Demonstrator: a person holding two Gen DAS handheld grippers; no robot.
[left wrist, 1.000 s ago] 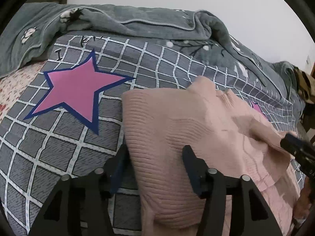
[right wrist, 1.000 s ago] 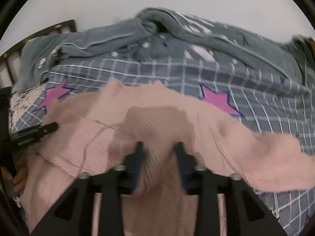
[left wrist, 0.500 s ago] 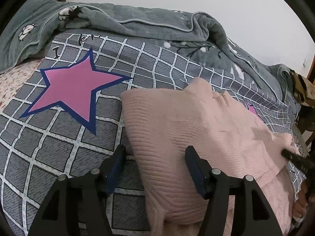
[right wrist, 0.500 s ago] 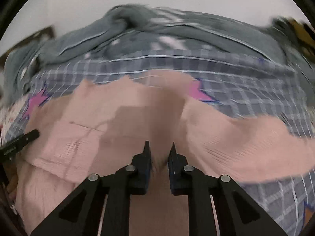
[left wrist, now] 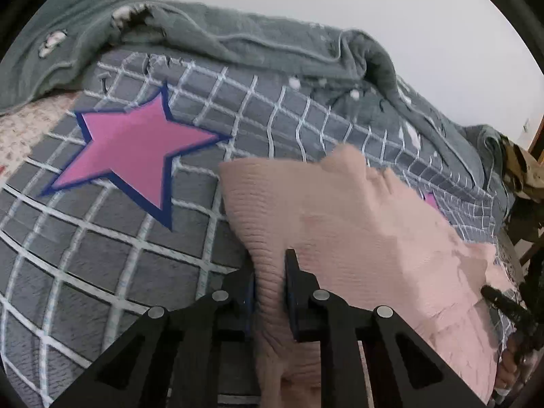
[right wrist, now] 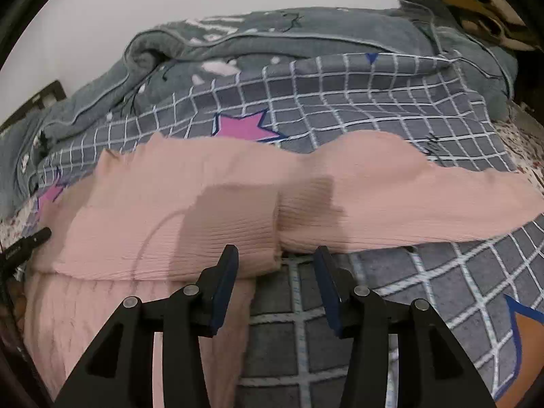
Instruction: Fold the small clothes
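A pink ribbed knit sweater (left wrist: 346, 234) lies on the grey checked bedspread (left wrist: 102, 248). My left gripper (left wrist: 270, 268) is shut on the sweater's left edge, with the knit pinched between its fingers. In the right wrist view the sweater (right wrist: 190, 217) has its upper part folded down, and one sleeve (right wrist: 425, 200) stretches out to the right. My right gripper (right wrist: 275, 261) is open just in front of the folded edge and holds nothing. The right gripper's tip also shows at the right of the left wrist view (left wrist: 503, 302).
A bunched grey-green blanket (left wrist: 258, 51) lies along the far side of the bed by the white wall. Pink stars (left wrist: 132, 156) mark the bedspread. A brown patterned item (right wrist: 476, 10) sits at the far right. A floral sheet (left wrist: 23, 125) shows at the left.
My left gripper closed on the sweater's left edge. My right gripper let go of the folded part, opened and drew back; the sleeve now lies out to the right.
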